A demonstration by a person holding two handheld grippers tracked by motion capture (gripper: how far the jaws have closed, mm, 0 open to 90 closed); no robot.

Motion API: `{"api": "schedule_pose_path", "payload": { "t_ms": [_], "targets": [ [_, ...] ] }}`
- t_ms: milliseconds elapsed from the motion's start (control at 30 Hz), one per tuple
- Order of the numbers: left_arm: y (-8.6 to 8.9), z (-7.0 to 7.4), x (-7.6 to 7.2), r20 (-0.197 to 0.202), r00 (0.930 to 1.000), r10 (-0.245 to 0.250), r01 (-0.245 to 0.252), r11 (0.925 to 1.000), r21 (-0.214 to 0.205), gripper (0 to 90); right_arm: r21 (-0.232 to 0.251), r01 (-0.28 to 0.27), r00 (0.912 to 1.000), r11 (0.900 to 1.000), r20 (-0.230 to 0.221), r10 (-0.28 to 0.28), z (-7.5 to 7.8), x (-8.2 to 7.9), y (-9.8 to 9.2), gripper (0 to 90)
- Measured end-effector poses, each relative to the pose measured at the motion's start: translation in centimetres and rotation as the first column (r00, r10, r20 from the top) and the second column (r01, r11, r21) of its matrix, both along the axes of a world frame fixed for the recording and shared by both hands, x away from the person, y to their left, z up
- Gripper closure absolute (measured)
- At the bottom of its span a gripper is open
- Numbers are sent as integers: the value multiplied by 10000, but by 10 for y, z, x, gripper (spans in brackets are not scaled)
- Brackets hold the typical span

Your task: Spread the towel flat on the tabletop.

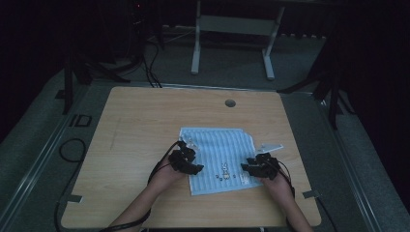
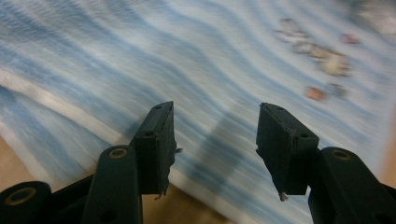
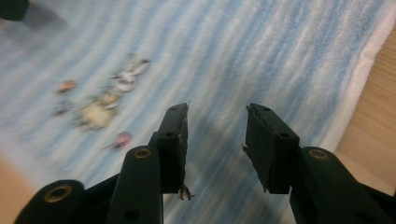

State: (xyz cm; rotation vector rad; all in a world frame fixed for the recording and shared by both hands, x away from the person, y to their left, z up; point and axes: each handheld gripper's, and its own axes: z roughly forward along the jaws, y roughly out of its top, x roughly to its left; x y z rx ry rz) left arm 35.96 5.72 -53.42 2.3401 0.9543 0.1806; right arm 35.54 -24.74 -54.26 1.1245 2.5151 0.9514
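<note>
A light blue striped cloth point(image 1: 217, 147) with a small embroidered motif point(image 1: 225, 169) lies flat on the wooden table point(image 1: 145, 121). At the cloth's left edge, my left gripper point(image 1: 189, 163) is open. In the left gripper view its jaws point(image 2: 215, 106) stand apart just above the striped cloth point(image 2: 210, 56), with nothing between them and the motif point(image 2: 322, 56) farther off. My right gripper point(image 1: 256, 167) hovers open over the cloth's near right part. In the right gripper view point(image 3: 217, 107) the gap between its jaws shows bare cloth point(image 3: 261, 51), with the motif point(image 3: 109, 102) to the left.
The cloth's far right corner point(image 1: 268, 146) is folded over, showing a pale underside. A round cable hole point(image 1: 230, 103) sits near the table's far edge. A white table frame point(image 1: 232, 29) stands beyond, and cables point(image 1: 72, 150) lie on the floor at left.
</note>
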Motion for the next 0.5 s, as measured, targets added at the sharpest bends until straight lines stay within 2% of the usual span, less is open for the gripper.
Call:
{"api": "schedule_pose_path", "payload": {
  "t_ms": [67,167,200,300,333,367,400,500],
  "targets": [
    [-2,-4,7,-9,10000,-13,14,9999,167,467,164,112,9999,9998,80,-114,-2,6,1,588],
    [-4,-5,12,162,9999,12,-16,9997,256,468,77,211,9997,9997,100,-211,-2,11,3,589],
    [-5,-5,15,216,9998,16,-23,9995,323,468,-91,230,9995,9997,224,-228,-2,14,4,588],
    [-9,-5,29,368,9993,44,-65,9983,577,468,-222,272,9993,9994,277,-265,-2,20,5,587],
    [-9,-5,29,368,9993,44,-65,9983,577,468,-222,272,9993,9994,277,-265,-2,20,5,587],
    [-11,-4,37,333,9993,148,-166,9982,574,468,-254,351,9990,9991,279,-344,-2,25,5,586],
    [-11,-4,37,333,9993,148,-166,9982,574,468,-231,402,9988,9989,275,-395,-2,27,5,586],
    [-13,-4,50,283,9993,252,-267,9983,521,468,-274,479,9985,9985,286,-471,-1,32,5,585]
  ]
}}
